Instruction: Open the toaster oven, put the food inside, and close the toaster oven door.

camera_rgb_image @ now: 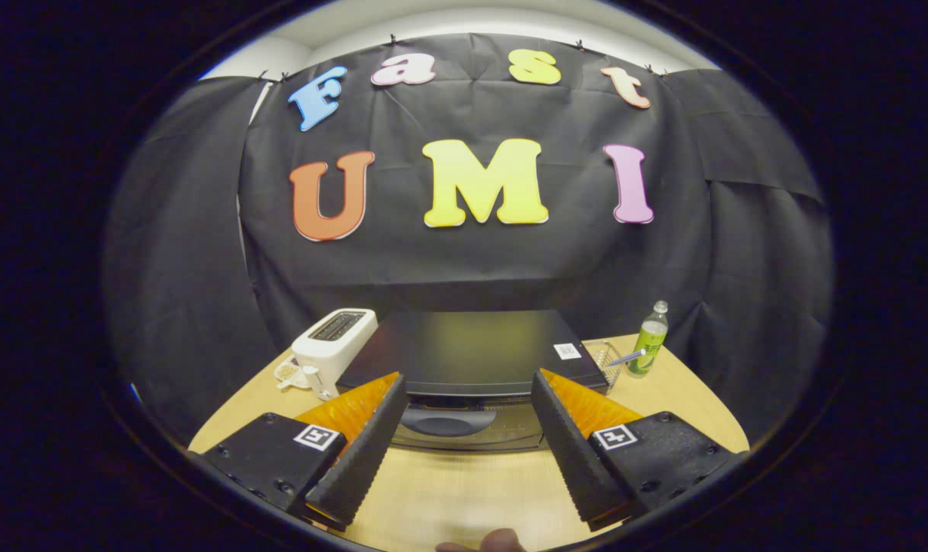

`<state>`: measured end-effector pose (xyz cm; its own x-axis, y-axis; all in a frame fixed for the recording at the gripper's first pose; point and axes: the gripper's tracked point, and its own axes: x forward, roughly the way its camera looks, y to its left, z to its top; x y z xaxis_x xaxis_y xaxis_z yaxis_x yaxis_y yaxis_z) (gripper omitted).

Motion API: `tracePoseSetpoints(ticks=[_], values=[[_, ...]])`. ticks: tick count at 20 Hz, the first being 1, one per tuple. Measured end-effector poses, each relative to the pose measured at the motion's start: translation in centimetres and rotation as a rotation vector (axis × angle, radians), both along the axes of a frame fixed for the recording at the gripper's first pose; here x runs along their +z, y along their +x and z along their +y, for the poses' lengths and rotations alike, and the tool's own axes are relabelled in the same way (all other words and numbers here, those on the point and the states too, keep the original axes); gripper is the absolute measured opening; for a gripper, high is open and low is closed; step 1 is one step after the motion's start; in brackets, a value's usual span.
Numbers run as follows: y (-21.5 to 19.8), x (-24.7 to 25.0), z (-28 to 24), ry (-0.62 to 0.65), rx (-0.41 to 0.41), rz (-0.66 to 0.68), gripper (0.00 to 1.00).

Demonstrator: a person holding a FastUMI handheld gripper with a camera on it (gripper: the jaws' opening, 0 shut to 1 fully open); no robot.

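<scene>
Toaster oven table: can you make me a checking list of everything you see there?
Surface: light wooden table, bare in front of the claw.
Job's things: black toaster oven just ahead of the fingers, door shut, handle facing the claw. Food: cannot tell where it is.
Clutter: white toaster left of the oven; wire basket and green bottle to its right.
Claw: claw open, fingers spread wide, holding nothing.
Cables: nothing seen.
Surroundings: black cloth wall behind the table; a fingertip at the near table edge.
</scene>
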<state>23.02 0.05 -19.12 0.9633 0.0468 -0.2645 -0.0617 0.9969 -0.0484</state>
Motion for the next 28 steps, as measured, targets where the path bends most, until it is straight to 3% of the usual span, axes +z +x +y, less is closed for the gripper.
tracePoseSetpoints(ticks=[7, 15, 19, 28], values=[[4.6, -5.4, 1.0, 0.018, -0.011, 0.109, 1.00], [5.4, -7.0, 0.7, 0.042, -0.018, 0.148, 1.00], [3.8, -7.7, 0.6, 0.032, -0.017, 0.153, 1.00], [-4.7, -13.8, 0.1, -0.042, 0.001, 0.276, 1.00]])
